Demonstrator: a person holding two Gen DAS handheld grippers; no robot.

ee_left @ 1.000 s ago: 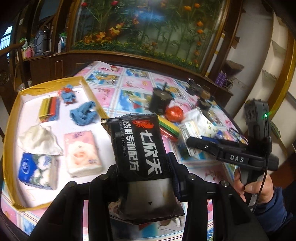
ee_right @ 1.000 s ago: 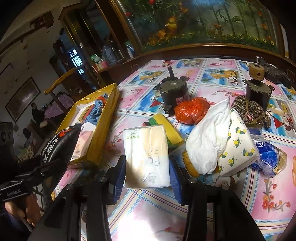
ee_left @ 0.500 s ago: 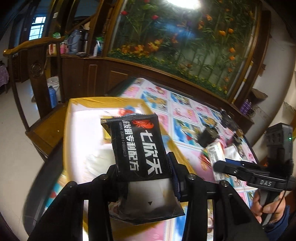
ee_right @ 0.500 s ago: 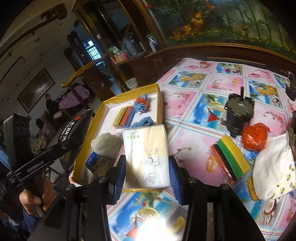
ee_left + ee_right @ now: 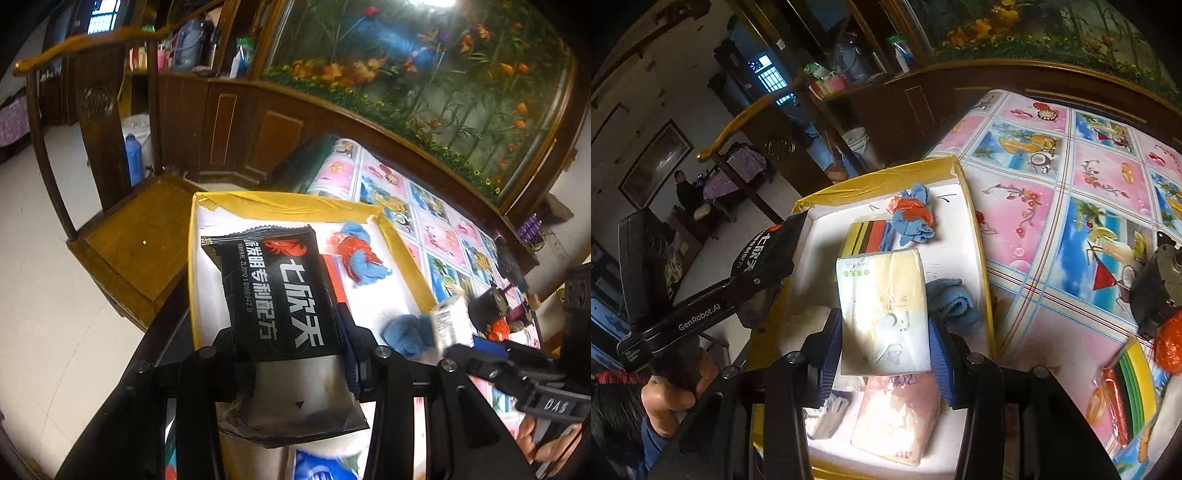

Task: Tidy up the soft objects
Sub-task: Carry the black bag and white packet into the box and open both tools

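My left gripper (image 5: 286,354) is shut on a black packet with white characters (image 5: 275,291) and holds it above the left side of the yellow-rimmed white tray (image 5: 280,208). My right gripper (image 5: 884,339) is shut on a white and yellow tissue pack (image 5: 884,306) and holds it above the middle of the same tray (image 5: 871,182). In the tray lie a blue and red cloth bundle (image 5: 910,218), a blue cloth (image 5: 955,301), a striped colour pack (image 5: 870,234) and a pink tissue pack (image 5: 899,417). The left gripper with the black packet also shows in the right wrist view (image 5: 759,258).
A wooden chair (image 5: 125,236) stands just left of the tray, off the table edge. On the patterned tablecloth (image 5: 1071,206) to the right are a dark round pot (image 5: 1156,284), an orange bag (image 5: 1169,345) and a striped pack (image 5: 1128,391).
Both grippers have swung left from the pile of things on the table to above the tray, each still holding its pack. The left one now reaches the tray's left rim.
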